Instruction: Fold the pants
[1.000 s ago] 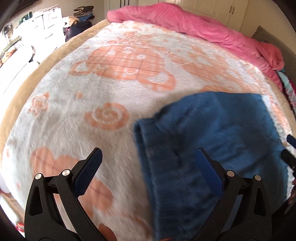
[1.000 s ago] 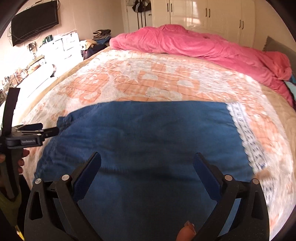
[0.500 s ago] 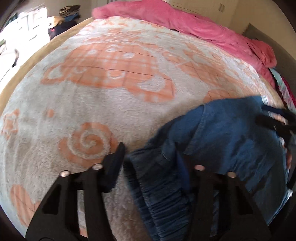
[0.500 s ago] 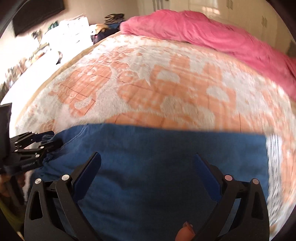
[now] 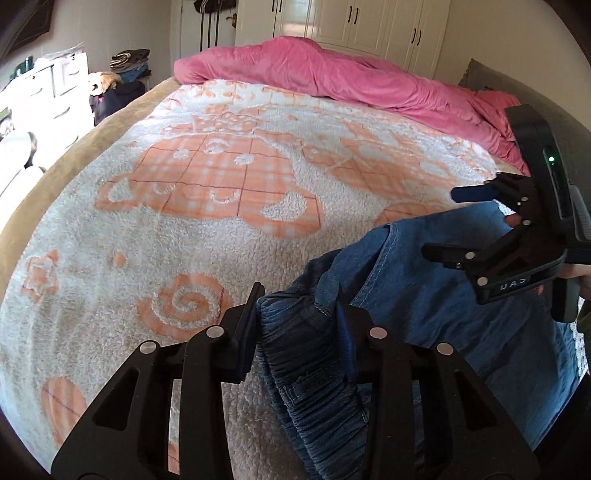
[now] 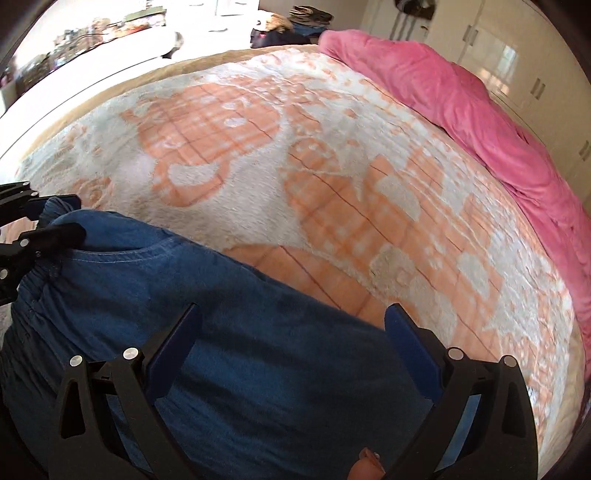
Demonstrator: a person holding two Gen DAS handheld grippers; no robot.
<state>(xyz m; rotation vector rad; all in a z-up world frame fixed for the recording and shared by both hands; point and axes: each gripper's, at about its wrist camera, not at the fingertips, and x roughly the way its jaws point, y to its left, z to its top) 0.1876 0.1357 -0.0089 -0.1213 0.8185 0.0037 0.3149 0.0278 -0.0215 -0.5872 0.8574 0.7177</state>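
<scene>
Blue denim pants [image 5: 436,310] lie at the lower right of my left wrist view, spread on a fleecy white and orange blanket [image 5: 207,192]. Their gathered elastic waistband [image 5: 306,373] rises bunched at the bottom centre of that frame. My left gripper [image 5: 299,325] has just been closing, and its pads now press that waistband from both sides, so it grips the pants. In the right wrist view the pants [image 6: 236,332] fill the lower left and bottom centre. My right gripper [image 6: 291,347] stands spread wide above the flat denim, fingers clear of each other, nothing pinched between them. It also shows at the right edge of the left wrist view [image 5: 476,229], held over the far side of the pants, again with jaws apart. The left gripper appears at the left edge of the right wrist view [image 6: 48,221], clamped on the bunched waistband corner.

Beyond the blanket, a pink duvet [image 5: 340,77] lies heaped across the top of the frame. White wardrobe doors [image 5: 354,22] stand behind it at the upper centre. A pile of clothes [image 5: 129,62] sits at the upper left.
</scene>
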